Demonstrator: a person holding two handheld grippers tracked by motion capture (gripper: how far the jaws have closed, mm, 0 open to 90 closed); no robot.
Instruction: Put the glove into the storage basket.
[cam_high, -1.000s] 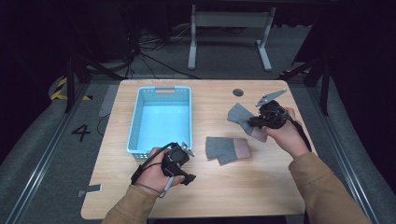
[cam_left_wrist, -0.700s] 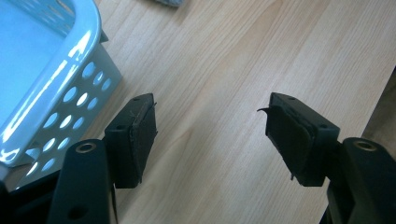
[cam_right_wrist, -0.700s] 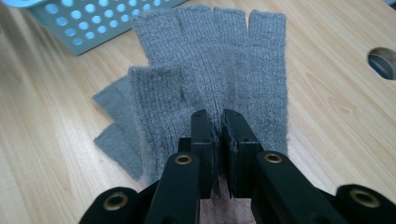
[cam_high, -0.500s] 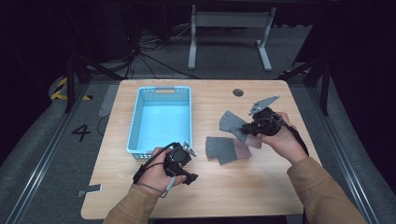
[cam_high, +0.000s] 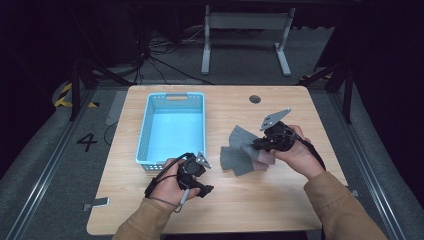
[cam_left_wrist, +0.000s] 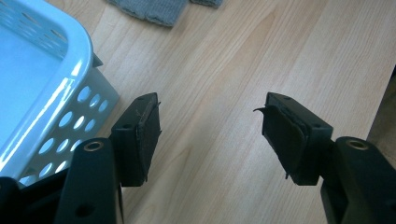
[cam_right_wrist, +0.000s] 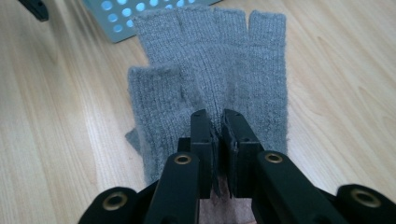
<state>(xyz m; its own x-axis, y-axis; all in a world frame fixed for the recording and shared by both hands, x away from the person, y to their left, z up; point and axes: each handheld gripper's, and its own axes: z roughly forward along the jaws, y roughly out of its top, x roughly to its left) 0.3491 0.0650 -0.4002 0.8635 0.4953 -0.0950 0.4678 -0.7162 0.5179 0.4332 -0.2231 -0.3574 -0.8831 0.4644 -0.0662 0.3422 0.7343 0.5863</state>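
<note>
Our right gripper (cam_right_wrist: 215, 128) pinches a grey glove (cam_right_wrist: 212, 88) and has carried it leftward over the table (cam_high: 300, 200), toward the blue basket (cam_high: 145, 137) and over the other gloves (cam_high: 240, 160). Our left gripper (cam_left_wrist: 210, 130) waits spread beside the basket, so the drop seems near.

The right tongs (cam_high: 256, 143) carried the grey glove (cam_high: 240, 139) (pinched) leftward, over the other gloves (cam_high: 235, 159).
</note>
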